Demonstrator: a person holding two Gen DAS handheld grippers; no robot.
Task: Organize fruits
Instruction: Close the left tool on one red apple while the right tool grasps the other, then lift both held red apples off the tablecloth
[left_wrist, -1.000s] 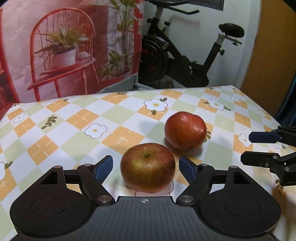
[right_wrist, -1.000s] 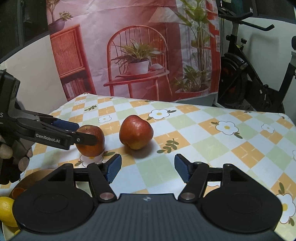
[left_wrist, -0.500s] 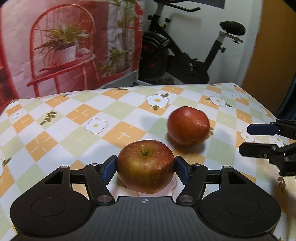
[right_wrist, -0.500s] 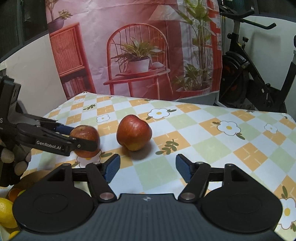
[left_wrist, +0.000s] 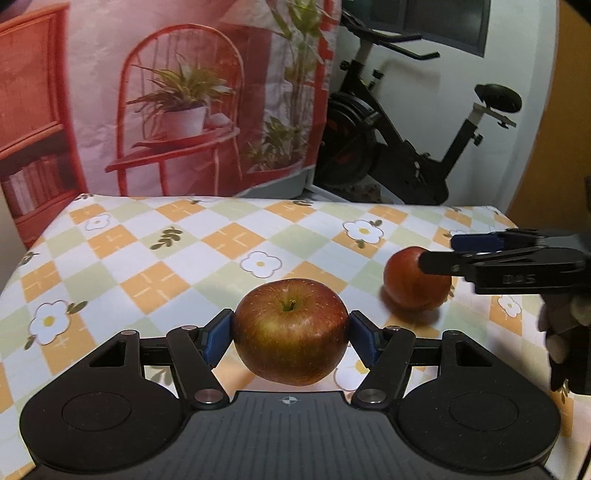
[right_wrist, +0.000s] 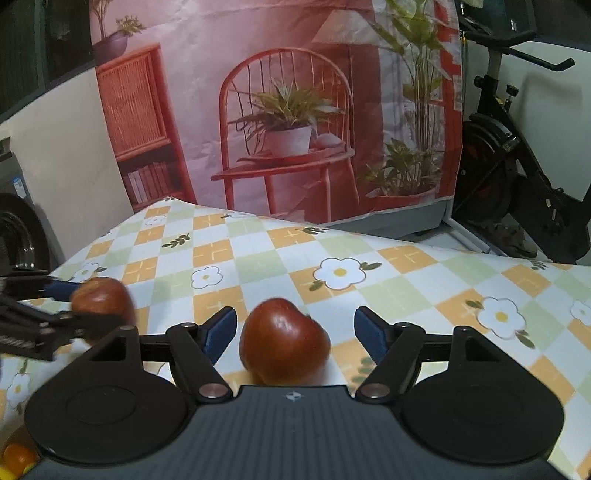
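The stemmed apple (left_wrist: 290, 332), low in the frame's centre, is being pinched by the left hand-held gripper (left_wrist: 290, 338); carrying remains. The red apple (right_wrist: 284, 341) is sitting on the desk (right_wrist: 406, 273) between the right hand-held gripper's (right_wrist: 291, 332) widening, untouching blue pads. Only the right view is showing an orange (right_wrist: 16, 456), bottom left.

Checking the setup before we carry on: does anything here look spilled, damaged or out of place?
Nothing stands out. Both apples look intact: the left gripper clamps one apple, and the redder apple sits upright on the tablecloth between the right gripper's opening fingers.
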